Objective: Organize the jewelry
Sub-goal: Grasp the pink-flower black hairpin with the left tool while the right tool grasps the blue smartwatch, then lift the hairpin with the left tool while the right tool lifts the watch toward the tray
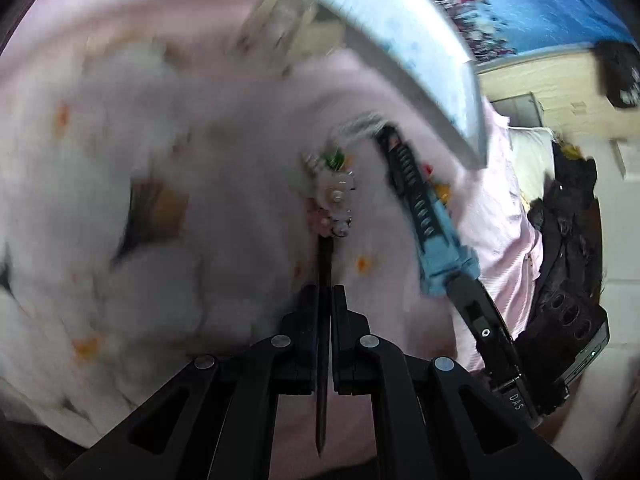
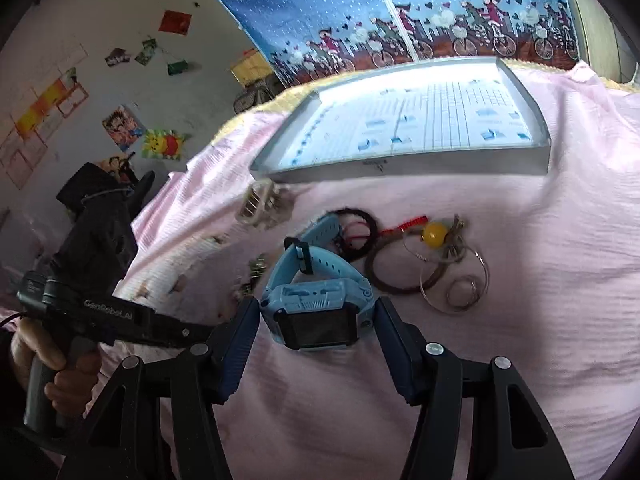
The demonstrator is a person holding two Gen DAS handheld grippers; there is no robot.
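Pink bedspread (image 2: 520,240) under blue, dark-screened watch (image 2: 316,316), strap looped.

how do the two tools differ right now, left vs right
The left tool has its jaws nearly together, clamped on a thin dark hairpin topped with beads. The right tool has its jaws spread wide around a blue smartwatch. Both work over the pink bedspread.

I read "DAS" on the black body of the right hand-held gripper (image 1: 416,200), lower right of left-wrist view. "GenRobot.AI" on the left hand-held gripper (image 2: 244,300) body, lower left, right-wrist view; lettering partly blurred.
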